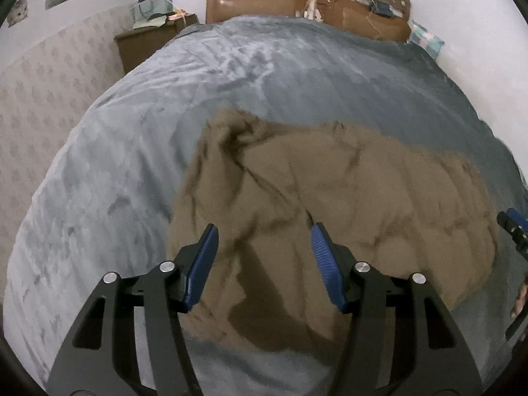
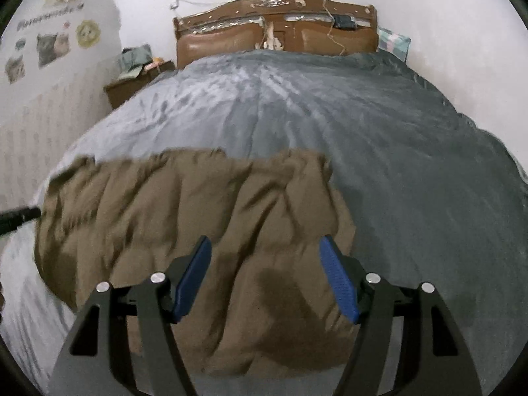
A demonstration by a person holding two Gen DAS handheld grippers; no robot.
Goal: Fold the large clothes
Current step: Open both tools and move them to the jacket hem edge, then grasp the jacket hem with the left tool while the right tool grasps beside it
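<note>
A large brown garment (image 1: 330,198) lies rumpled on the grey bedspread (image 1: 132,132) near the bed's front edge. It also shows in the right wrist view (image 2: 198,204). My left gripper (image 1: 264,231) is open and empty, hovering above the garment's left part. My right gripper (image 2: 265,242) is open and empty above the garment's right part. The right gripper's tip shows at the right edge of the left wrist view (image 1: 513,227). The left gripper's tip shows at the left edge of the right wrist view (image 2: 19,217).
A wooden headboard (image 2: 277,29) stands at the far end of the bed. A brown nightstand (image 2: 132,82) with piled items stands at the far left by the wall. A checked pillow (image 2: 392,43) lies at the far right corner.
</note>
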